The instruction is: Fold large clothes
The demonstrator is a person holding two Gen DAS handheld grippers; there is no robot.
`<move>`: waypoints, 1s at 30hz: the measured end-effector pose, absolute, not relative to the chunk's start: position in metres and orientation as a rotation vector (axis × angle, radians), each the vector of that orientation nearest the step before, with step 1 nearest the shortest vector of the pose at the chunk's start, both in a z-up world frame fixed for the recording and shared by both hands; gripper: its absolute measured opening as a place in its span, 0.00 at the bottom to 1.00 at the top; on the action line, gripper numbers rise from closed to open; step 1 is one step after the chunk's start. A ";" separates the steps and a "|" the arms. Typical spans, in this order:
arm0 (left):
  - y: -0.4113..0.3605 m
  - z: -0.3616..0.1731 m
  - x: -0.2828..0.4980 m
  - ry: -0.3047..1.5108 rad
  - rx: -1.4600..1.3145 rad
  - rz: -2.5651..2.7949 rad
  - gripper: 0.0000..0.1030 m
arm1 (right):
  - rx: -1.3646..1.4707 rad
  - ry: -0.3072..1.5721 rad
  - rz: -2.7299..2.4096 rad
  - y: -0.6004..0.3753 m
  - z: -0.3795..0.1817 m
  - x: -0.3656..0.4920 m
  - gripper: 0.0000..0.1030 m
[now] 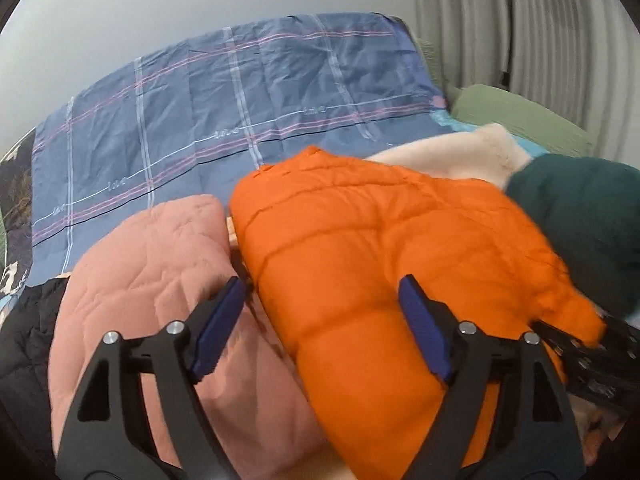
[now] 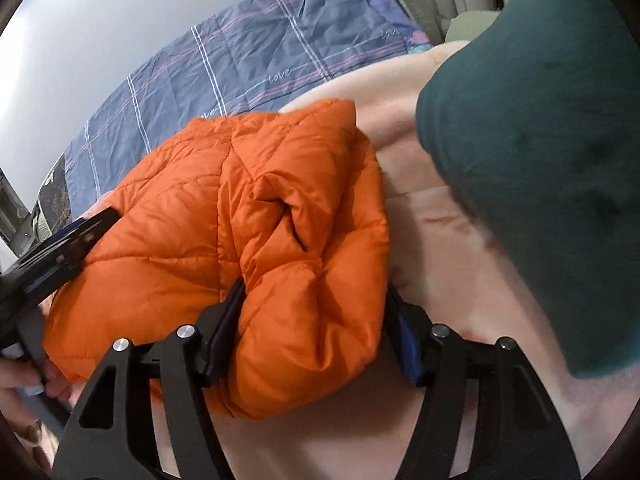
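We are holding the left gripper (image 1: 322,316) with its jaws spread wide, its blue pads (image 1: 424,332) bracketing the near end of the orange puffer jacket (image 1: 360,240) without visibly squeezing it; one finger is sitting in the crease between the jacket and the pink quilted garment (image 1: 152,280) beside it. We are holding the right gripper (image 2: 316,324) with its jaws also parted, straddling a bunched fold of the same jacket; its pads look to be flanking the fold, not biting into it.

Outward from the jaws, the jacket is lying as a folded bundle on a cream fleece blanket (image 2: 420,240), with a dark green garment (image 2: 540,160) just to the right and a blue plaid bedsheet (image 1: 220,100) stretching away beyond. A black quilted garment (image 1: 24,340) is peeking out at the far left.

We judge the slick, puffy shell to be the risk: with neither gripper pinching, the bundle may be springing open. Drawing either gripper back carelessly could snag a fold and drag the jacket apart, or catch the pink garment with it.
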State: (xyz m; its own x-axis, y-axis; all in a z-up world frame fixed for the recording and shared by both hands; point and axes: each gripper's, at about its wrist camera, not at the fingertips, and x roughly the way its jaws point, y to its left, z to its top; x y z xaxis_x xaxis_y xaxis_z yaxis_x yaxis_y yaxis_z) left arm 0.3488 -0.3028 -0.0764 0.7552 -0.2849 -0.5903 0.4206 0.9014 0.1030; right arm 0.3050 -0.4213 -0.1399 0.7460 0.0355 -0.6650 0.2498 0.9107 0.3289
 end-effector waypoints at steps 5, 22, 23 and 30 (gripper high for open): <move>-0.285 -0.059 0.284 0.552 0.270 -0.492 0.82 | 0.438 0.684 -0.117 -0.420 -0.116 0.266 0.65; -0.222 -0.016 0.066 0.489 0.162 -0.497 0.98 | 0.212 0.473 -0.219 -0.346 -0.007 0.011 0.96; -0.219 -0.015 0.055 0.501 0.170 -0.486 0.98 | 0.213 0.470 -0.222 -0.342 -0.005 0.002 0.96; -0.181 0.003 -0.010 0.438 0.130 -0.388 0.98 | 0.176 0.413 -0.270 -0.305 0.019 -0.037 0.96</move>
